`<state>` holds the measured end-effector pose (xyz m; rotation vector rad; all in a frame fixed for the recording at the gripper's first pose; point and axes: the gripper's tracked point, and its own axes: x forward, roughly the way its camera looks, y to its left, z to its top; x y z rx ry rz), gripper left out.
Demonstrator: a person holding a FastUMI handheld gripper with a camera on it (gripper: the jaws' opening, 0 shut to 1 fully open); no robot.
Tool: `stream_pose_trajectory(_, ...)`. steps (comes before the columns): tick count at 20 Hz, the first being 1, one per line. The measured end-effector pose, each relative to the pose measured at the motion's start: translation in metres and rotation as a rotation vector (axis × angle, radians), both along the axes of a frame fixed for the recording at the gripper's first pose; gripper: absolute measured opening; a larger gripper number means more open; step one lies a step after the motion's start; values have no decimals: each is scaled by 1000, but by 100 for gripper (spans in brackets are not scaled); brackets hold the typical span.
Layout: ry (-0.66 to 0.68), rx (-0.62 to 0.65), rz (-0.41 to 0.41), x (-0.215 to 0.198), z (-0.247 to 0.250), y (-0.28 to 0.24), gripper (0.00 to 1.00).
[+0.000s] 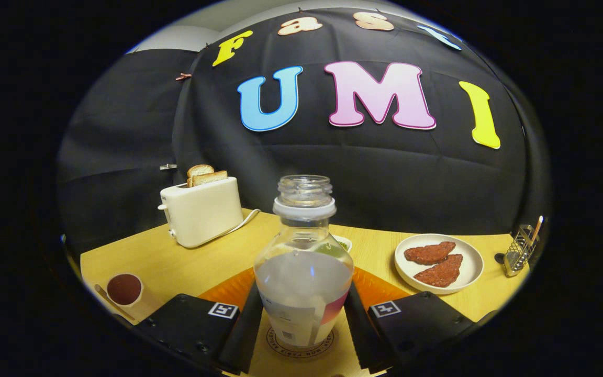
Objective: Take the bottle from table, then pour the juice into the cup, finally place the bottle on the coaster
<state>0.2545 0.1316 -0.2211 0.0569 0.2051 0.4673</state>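
An uncapped clear bottle [304, 262] with a white neck ring and a label stands upright between my fingers. It is about half full of pale cloudy liquid. Its base rests on a round coaster [301, 350] with lettering around its rim, low between the fingers. My gripper [304, 301] is shut on the bottle, with one finger pressed on each side of its lower body. A small white cup [124, 289] holding dark red juice stands to the left, beside the left finger's body.
A thin stick [113, 302] lies by the cup. An orange mat [380, 288] lies behind the bottle, with a small white dish [344, 242] beyond it. A cream toaster [202, 209] with bread stands back left. A plate [469, 272] of meat patties and a wire rack [518, 254] sit right.
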Motion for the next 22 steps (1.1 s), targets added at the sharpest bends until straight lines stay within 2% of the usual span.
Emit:
stream_pose_trajectory(11,-30,-87,9,-7,-7,-1,79)
stream_pose_trajectory(13,-14,-64,16,-8,-6,1,81)
stream_pose_trajectory(15,-2,-55,-1,-7,-4,-2,100)
stream_pose_trajectory(22,23,-46,-4,-28,14,-11,99)
